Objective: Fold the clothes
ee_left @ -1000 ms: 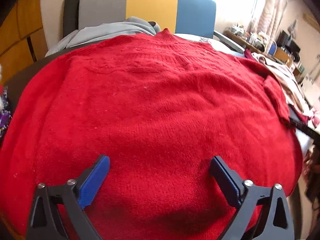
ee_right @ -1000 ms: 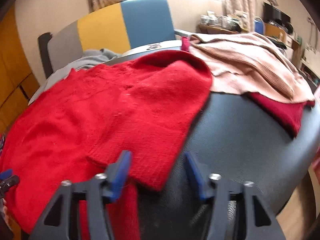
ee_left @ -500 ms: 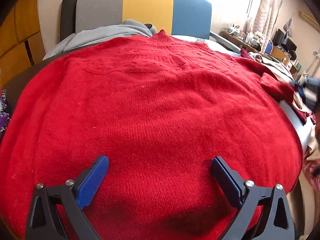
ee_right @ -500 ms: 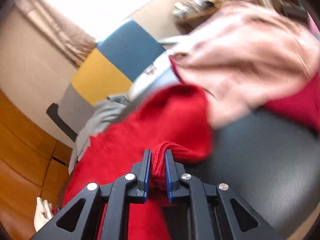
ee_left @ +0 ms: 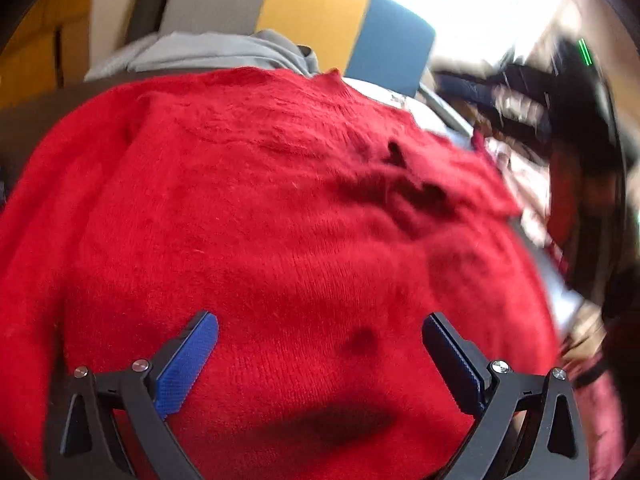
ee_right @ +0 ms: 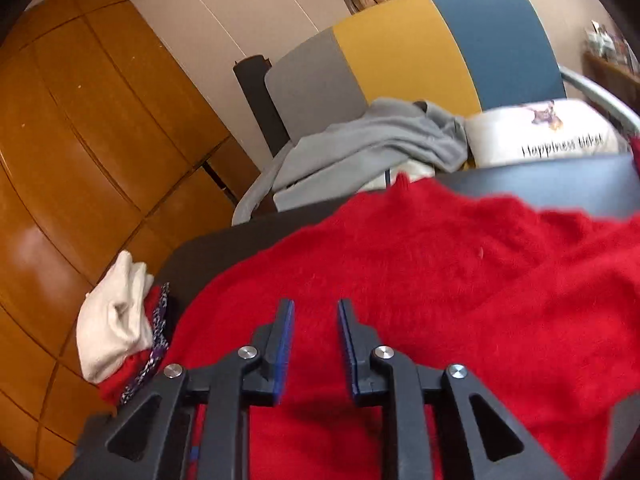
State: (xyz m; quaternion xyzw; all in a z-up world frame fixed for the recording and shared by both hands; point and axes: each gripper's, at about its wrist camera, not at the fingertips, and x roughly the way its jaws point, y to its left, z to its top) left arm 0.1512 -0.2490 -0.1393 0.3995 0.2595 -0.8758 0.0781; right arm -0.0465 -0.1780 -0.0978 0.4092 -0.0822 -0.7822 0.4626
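I am working 2 handheld grippers over a red sweater (ee_left: 280,220) spread across a dark table (ee_right: 560,176), its neckline toward 12 o'clock near a striped chair (ee_right: 420,48).

From the left wrist view, my left gripper (ee_left: 320,344) stands wide open above the sweater's lower body, with nothing between its blue pads. The knit fills the frame from 9 to 3 o'clock. A rumpled ridge sits at about 1 o'clock from this gripper, where a folded-in part appears to have landed. At the far right, a dark blurred shape is probably my other gripper.

From the right wrist view, my right gripper (ee_right: 316,348) has a narrow gap between its jaws, which have just been opening. Red knit shows below the gap, but I see no fold pinched between the pads, so I judge it empty. The sweater stretches away toward 1 and 2 o'clock. Its long axis runs from my near edge to the neckline at 12 o'clock.

I judge the right gripper nearer the ridge, so smoothing it would fall to that hand.

There are no containers here. A grey garment (ee_right: 368,148) lies draped on the chair, and a small cloth pile (ee_right: 116,312) sits at 9 o'clock off the table's edge.
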